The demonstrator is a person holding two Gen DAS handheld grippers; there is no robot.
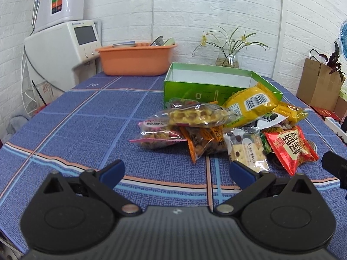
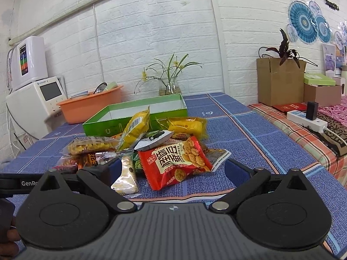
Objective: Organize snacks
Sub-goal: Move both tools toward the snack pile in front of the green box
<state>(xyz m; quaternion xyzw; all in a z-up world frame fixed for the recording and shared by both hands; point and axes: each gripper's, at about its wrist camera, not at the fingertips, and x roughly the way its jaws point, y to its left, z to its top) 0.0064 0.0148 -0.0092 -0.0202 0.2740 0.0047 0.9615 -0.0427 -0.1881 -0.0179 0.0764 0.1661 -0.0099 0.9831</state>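
A: Status, left hand-held gripper (image 1: 176, 172)?
B: Spread wide, released, nothing grasped. Hovering above the blue plaid-clothed desk (image 1: 86, 130). Right blue finger pad (image 1: 240, 173) just beside the clear cracker packet (image 1: 247, 151); contact cannot be told.

A: Right hand-held gripper (image 2: 172, 170)?
B: Equally wide, empty. Red crinkled snack packet (image 2: 175, 162) framed between the pads, slightly ahead, not touched.

A: Location of the snacks?
B: Heaped on the desk directly ahead of both tools: yellow barcoded pouch (image 1: 249, 104) leaning on the open green cardboard box (image 1: 208, 82), clear bag of yellow puffs (image 1: 195, 114) to the left. Box behind the heap.
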